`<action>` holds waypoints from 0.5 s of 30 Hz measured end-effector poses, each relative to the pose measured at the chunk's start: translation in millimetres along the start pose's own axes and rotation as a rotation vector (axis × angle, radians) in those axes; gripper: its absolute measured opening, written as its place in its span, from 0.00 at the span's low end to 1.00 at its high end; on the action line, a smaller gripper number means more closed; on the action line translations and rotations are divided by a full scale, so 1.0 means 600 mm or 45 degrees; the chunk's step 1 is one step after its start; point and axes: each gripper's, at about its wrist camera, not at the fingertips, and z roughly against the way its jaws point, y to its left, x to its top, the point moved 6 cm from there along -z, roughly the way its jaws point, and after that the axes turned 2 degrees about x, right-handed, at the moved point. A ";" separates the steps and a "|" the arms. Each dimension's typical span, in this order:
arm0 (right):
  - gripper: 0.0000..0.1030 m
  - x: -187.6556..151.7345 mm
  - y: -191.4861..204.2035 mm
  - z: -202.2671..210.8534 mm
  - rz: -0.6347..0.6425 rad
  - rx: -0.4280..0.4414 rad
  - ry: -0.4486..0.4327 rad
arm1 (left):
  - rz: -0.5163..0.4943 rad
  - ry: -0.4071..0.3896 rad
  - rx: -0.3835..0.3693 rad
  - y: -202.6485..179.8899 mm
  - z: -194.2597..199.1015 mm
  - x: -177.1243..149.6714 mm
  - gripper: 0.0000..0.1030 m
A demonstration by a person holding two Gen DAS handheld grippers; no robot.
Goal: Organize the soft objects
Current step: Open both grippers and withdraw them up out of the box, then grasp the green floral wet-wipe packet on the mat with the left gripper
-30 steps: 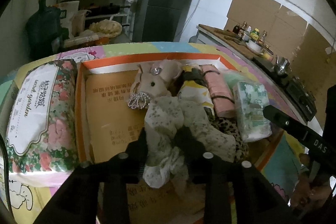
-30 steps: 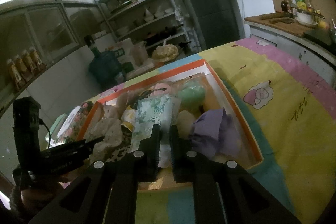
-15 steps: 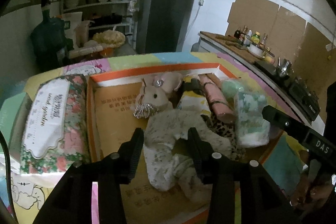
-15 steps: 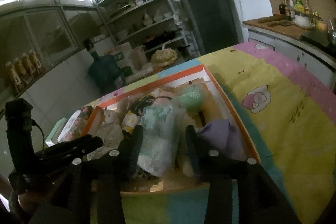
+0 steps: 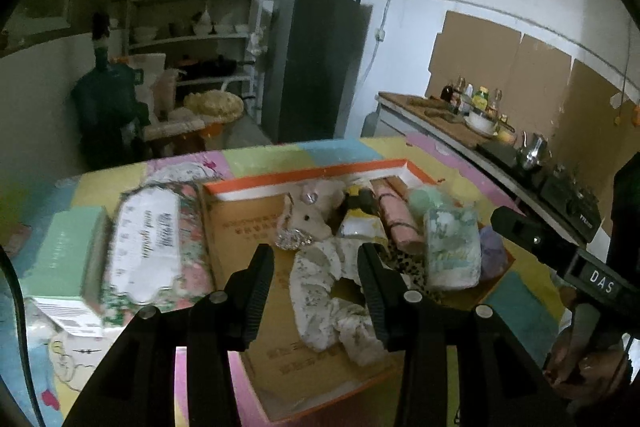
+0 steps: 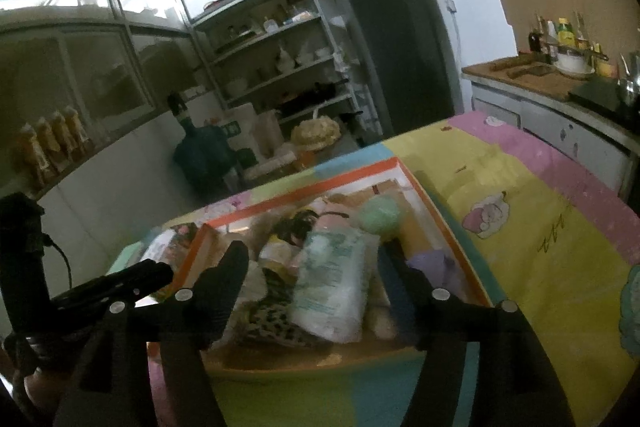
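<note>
So the orange-rimmed cardboard tray (image 5: 304, 174) sits on a pastel patchwork cloth (image 6: 532, 227), and the soft stuff is packed along its right half. The floral cloth (image 5: 320, 291) lies crumpled on the tray floor, its long axis running from the near edge up toward the pink plush toy (image 5: 308, 211). The tissue pack (image 6: 336, 279) lies lengthwise too, one short end toward the camera and the other toward the far wall of the tray.

The left gripper (image 5: 316, 291) hangs over the cloth with its jaws partly apart, the cloth lying loose between them, pads not pressing on it. The right gripper (image 6: 312, 287) is opening wide; the tissue pack shows between its fingers but they aren't on it.

Hard to read: the right wrist view is blurry, so the leopard-print piece (image 6: 268, 311) and purple cloth (image 6: 436, 267) are just smudges. The rolled pink towel (image 5: 396, 219) and green ball (image 5: 424, 197) are half buried. A flowery tissue package (image 5: 152, 251) sits outside the tray, on the left.
</note>
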 end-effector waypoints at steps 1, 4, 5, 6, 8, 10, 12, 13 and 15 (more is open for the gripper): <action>0.67 0.001 0.006 0.002 0.005 0.006 -0.004 | 0.004 -0.015 0.005 0.004 0.010 0.003 0.42; 0.67 0.004 0.025 0.008 0.027 0.016 -0.012 | 0.013 -0.044 0.013 0.016 0.031 0.007 0.43; 0.67 0.005 0.033 0.011 0.036 0.022 -0.015 | 0.017 -0.057 0.015 0.022 0.040 0.009 0.43; 0.67 0.005 0.040 0.014 0.043 0.026 -0.018 | 0.021 -0.067 0.018 0.026 0.048 0.010 0.43; 0.68 0.006 0.054 0.016 0.055 0.032 -0.023 | 0.034 -0.094 0.028 0.039 0.065 0.014 0.43; 0.68 0.008 0.070 0.018 0.069 0.041 -0.028 | 0.052 -0.122 0.045 0.058 0.087 0.015 0.43; 0.72 0.008 0.086 0.020 0.083 0.047 -0.034 | 0.070 -0.143 0.064 0.075 0.102 0.017 0.43; 0.73 0.008 0.096 0.021 0.091 0.050 -0.038 | 0.084 -0.156 0.080 0.089 0.113 0.017 0.43; 0.73 0.007 0.116 0.021 0.107 0.064 -0.041 | 0.107 -0.175 0.106 0.111 0.129 0.017 0.43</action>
